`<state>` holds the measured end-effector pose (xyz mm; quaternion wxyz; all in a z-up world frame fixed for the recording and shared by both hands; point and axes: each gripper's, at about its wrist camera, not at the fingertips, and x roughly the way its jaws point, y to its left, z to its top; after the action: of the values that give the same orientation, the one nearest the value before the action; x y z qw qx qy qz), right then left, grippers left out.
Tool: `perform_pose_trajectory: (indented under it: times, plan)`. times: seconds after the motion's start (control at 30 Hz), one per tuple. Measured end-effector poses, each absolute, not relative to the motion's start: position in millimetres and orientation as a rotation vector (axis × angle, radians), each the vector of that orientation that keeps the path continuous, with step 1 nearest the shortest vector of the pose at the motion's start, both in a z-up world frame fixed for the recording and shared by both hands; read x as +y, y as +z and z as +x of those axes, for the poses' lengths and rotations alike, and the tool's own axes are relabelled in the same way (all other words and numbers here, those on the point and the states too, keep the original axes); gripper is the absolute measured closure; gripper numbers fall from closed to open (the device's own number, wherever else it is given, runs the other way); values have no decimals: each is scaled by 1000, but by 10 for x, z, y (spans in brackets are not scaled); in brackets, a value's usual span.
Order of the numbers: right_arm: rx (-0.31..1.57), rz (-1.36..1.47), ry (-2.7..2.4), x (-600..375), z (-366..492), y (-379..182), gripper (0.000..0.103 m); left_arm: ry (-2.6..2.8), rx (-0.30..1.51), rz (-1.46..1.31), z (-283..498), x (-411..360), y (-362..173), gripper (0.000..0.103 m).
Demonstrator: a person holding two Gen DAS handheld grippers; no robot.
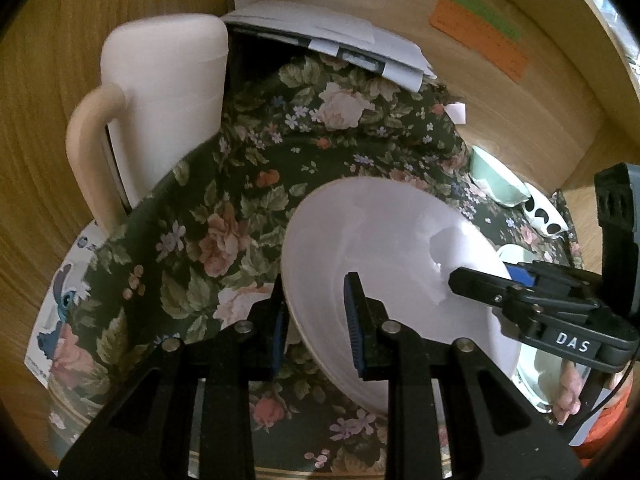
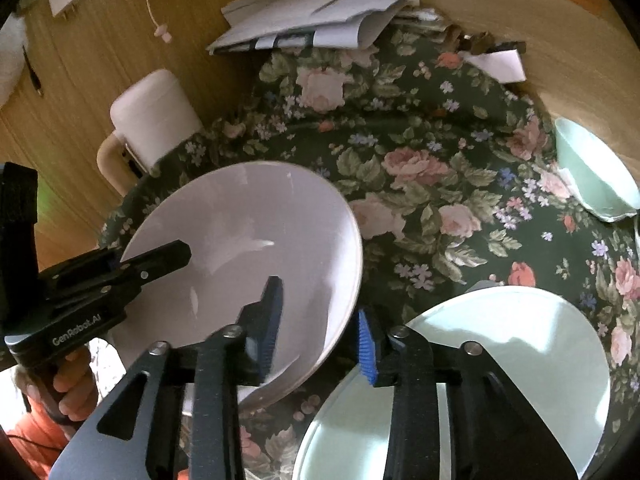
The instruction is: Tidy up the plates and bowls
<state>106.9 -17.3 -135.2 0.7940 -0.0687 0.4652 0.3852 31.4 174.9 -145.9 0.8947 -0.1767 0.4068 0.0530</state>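
White bowl (image 1: 384, 288) tilted on edge above the floral cloth (image 1: 224, 208) that covers the desk, gripped on opposite sides of its rim by both grippers. Left gripper (image 1: 318, 320): jaws partly closed across the near rim, one blue pad (image 1: 354, 320) inside the bowl and the other outside. Right gripper (image 2: 318, 336): jaws likewise straddling the rim, the left finger inside the bowl and the right finger, with its blue pad (image 2: 366, 348), outside; whether this outer pad actually touches the wall cannot be told. Seen from the right wrist, the left gripper (image 2: 152, 264) enters from the left with one finger lying over the inside of the white bowl (image 2: 248, 248), and a hand (image 2: 68, 388) holds its handle. Pale green plate (image 2: 500, 360) flat on the cloth just beside the white bowl, under the right gripper. Green bowl (image 2: 592, 176) tipped on its side near the far right edge of the cloth, well apart from the white bowl; beside it a white dish with black spots (image 1: 546, 214). At the rear left stands a white jug (image 1: 168, 112) with a cream handle; a stack of papers (image 1: 332, 40) lies at the back against the wooden wall (image 1: 36, 120)
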Motion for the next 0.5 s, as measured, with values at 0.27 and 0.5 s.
perform_pose_trajectory:
  times: [0.27,0.5]
  plan:
    - [862,-143,792,-348,1018,-1047,47,156,785,-321,321,1739,-1189,54]
    - [789,-107,720,-689,1115,-814,46,163,711,-262,358,1602,-853,45]
